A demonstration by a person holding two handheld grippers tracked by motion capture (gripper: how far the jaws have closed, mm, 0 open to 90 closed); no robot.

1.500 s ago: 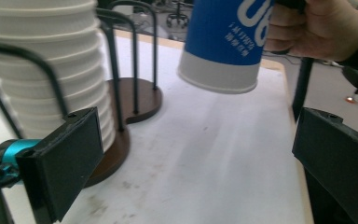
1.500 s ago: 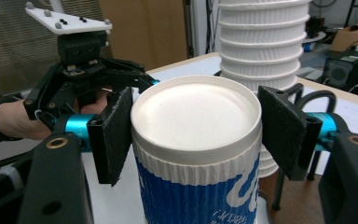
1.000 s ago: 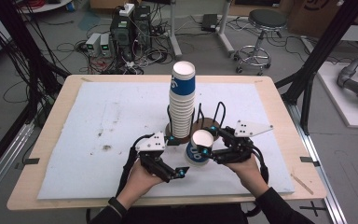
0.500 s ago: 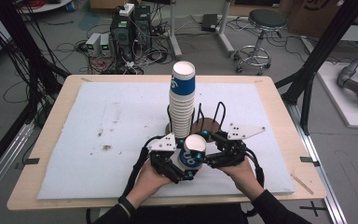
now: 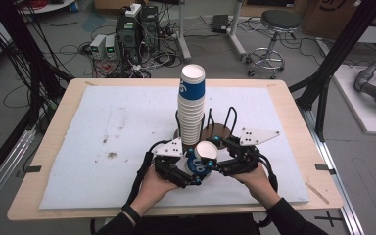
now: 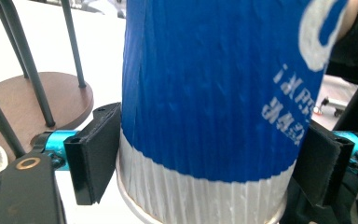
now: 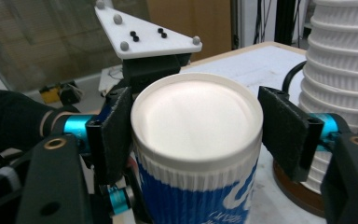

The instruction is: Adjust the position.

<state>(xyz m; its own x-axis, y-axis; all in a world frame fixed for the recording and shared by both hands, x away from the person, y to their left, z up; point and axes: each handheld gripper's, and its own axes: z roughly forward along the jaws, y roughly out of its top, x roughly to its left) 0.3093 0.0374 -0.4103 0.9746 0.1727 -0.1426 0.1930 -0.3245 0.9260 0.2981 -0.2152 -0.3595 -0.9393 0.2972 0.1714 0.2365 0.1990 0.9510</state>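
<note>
High view: a single blue cup [image 5: 201,159] sits upside down just in front of the tall cup stack [image 5: 191,110], the landmark here. The left tool [image 5: 190,174] is clamped on the cup's lower wall. The right tool [image 5: 214,157] straddles its upturned base; the left jaw touches, the right stands slightly off. To separate or hand over cleanly, squeeze lightly so the ribbed paper does not crush. Wire posts of the holder [image 5: 223,128] stand behind the cup, beside the stack; open bench [image 5: 103,132] lies left of the stack.
</note>
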